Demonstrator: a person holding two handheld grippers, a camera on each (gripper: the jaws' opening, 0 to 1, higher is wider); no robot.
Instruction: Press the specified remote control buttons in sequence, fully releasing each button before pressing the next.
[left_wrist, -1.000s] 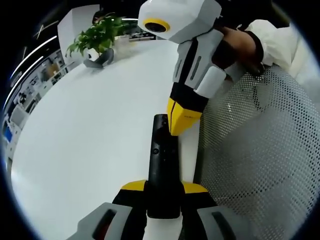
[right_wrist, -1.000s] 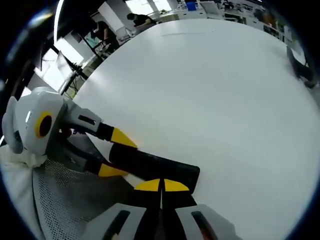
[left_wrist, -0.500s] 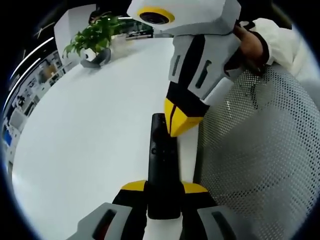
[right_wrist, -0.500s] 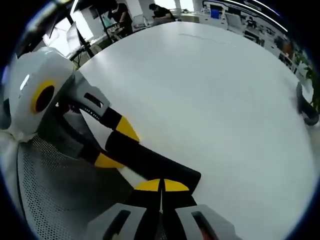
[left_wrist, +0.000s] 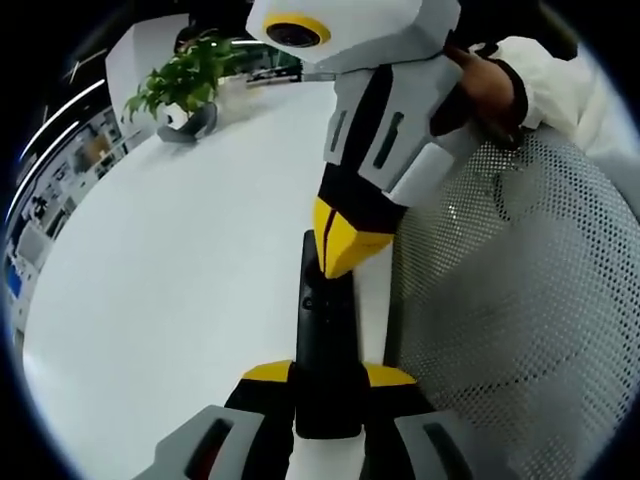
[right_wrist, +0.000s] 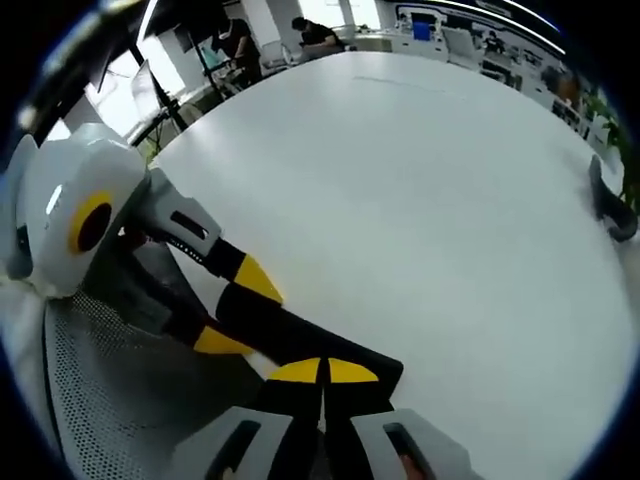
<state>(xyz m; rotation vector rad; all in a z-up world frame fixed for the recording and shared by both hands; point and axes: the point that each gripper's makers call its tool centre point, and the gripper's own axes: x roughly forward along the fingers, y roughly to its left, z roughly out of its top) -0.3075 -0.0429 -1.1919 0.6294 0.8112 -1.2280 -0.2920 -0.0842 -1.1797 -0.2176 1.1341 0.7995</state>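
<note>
A black remote control (left_wrist: 325, 340) is clamped between the yellow-tipped jaws of my left gripper (left_wrist: 327, 373) and points away over the white table (left_wrist: 180, 250). My right gripper (left_wrist: 338, 255) comes down from the upper right. It is shut, and its yellow tips rest on the remote's far end, covering the buttons there. In the right gripper view, my right gripper (right_wrist: 322, 372) is shut with its tips at the near end of the remote (right_wrist: 310, 335). The left gripper (right_wrist: 238, 312) grips the remote's other end from the left.
A potted plant (left_wrist: 190, 75) stands at the table's far side, and its dark pot (right_wrist: 605, 205) shows at the right edge. A grey mesh chair back (left_wrist: 510, 300) is close beside the grippers. A person's white sleeve (left_wrist: 560, 70) is behind the right gripper.
The right gripper's shut tips have slid from beside the remote's far end onto its top face. The left gripper still holds the remote the same way.
</note>
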